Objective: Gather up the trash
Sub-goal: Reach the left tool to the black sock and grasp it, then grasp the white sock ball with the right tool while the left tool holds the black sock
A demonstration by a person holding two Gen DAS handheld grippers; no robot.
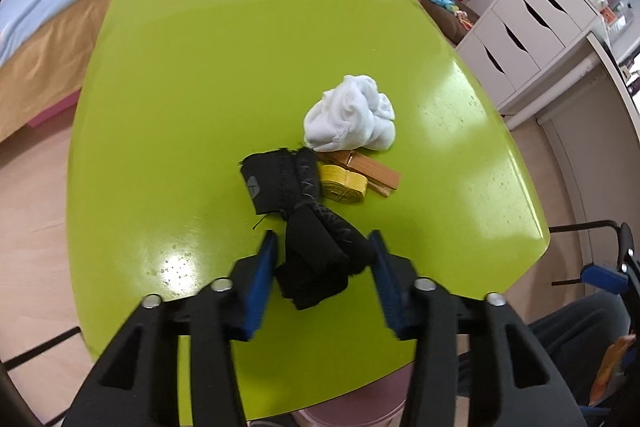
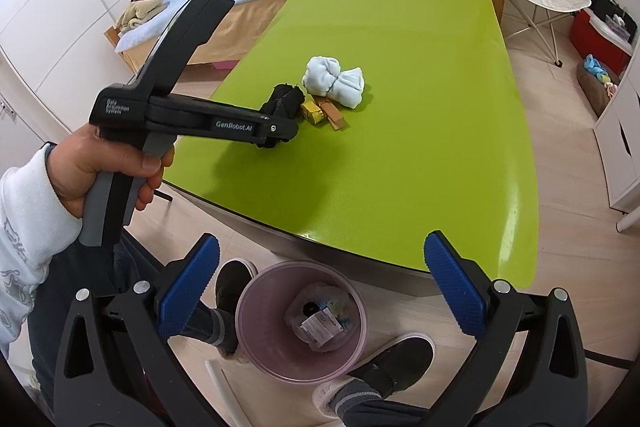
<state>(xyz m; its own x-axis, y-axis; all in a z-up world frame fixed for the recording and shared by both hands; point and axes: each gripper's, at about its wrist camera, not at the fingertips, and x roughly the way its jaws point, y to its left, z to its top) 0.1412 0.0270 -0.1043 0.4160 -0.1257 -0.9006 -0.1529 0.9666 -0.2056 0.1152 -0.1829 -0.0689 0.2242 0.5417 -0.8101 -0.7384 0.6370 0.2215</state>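
Black fabric strip [image 1: 298, 211], a crumpled, stitched length of dark cloth, lies on the green tabletop [image 1: 200, 87] at the near end of a small cluster of litter; its nearer folds sit between the blue pads [image 1: 262, 279] of the left claw [image 1: 322, 267], which points steeply down over it. The jaws have just been closing, and the right-hand pad appears to meet the cloth while the left-hand pad stands at its edge — a grip being taken rather than one plainly made, so whether the cloth is firmly pinched cannot be told. Just beyond the strip lie a flat yellow roll of tape [image 1: 344, 183] and a wooden clothespin [image 1: 368, 173], touching one another, and behind them a bunched white cloth [image 1: 350, 119]. The right claw [image 2: 320, 291] hangs released, jaws wide and empty, off the near edge of the tabletop and above a translucent pink waste bin [image 2: 300, 319] that stands on the floor between the person's shoes and already holds some wrappers. The left hand [image 2: 108, 167] grasps its tool's handle in the right wrist view. Step in hand, as judged: seizing the first piece on the tabletop. The next move calls for a complete pinch on the soft folds, then a lift high enough for the trailing end to clear the tape and clothespin, and a carry back over the table's edge to the bin — limp cloth may drag its neighbours or slip if caught only by an outer fold.
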